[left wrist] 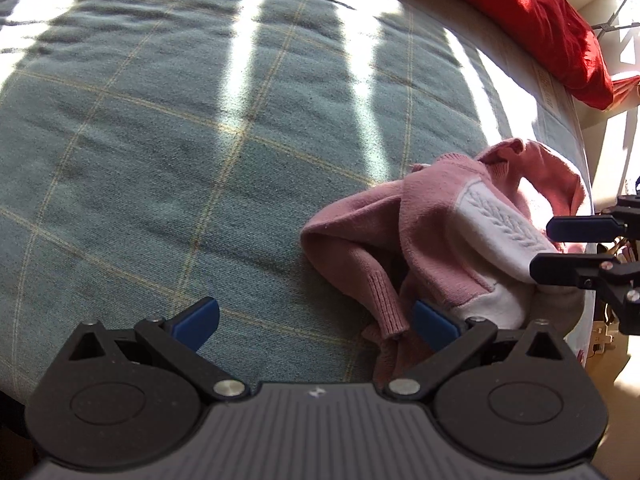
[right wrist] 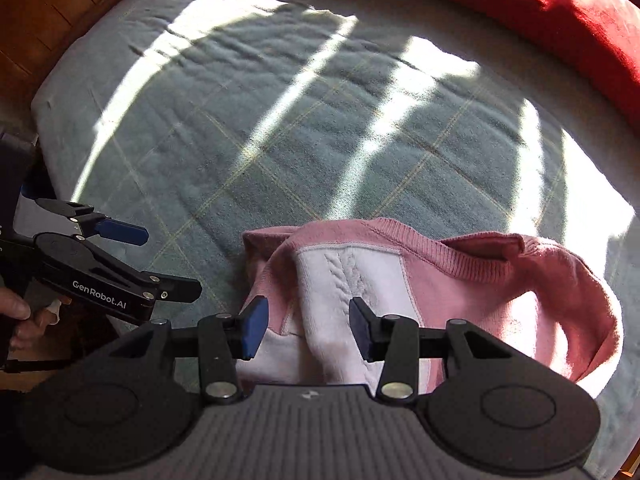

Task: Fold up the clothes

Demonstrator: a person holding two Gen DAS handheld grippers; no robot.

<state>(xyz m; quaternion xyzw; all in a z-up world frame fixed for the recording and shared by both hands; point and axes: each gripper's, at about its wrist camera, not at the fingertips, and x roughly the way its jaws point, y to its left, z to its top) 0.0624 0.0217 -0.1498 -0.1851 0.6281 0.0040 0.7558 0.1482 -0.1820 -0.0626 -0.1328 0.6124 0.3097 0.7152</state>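
Observation:
A pink knitted sweater (left wrist: 432, 236) with a white cable-knit panel lies crumpled on the green checked blanket (left wrist: 200, 140) near the bed's front edge. My left gripper (left wrist: 316, 322) is open, its fingers wide apart; a ribbed pink cuff lies by its right finger (left wrist: 434, 326). In the right wrist view the sweater (right wrist: 460, 280) lies just ahead, and my right gripper (right wrist: 306, 330) is open above the white panel (right wrist: 348, 280). The right gripper (left wrist: 560, 248) also shows at the far right of the left wrist view, and the left gripper (right wrist: 156, 264) at the left of the right wrist view.
A red cloth (left wrist: 532, 16) lies along the far side of the bed; it appears as the red cloth (right wrist: 560, 20) in the right wrist view too. Wood flooring (right wrist: 52, 8) shows at the upper left. A hand (right wrist: 20, 316) holds the left gripper. Sunlight stripes the blanket.

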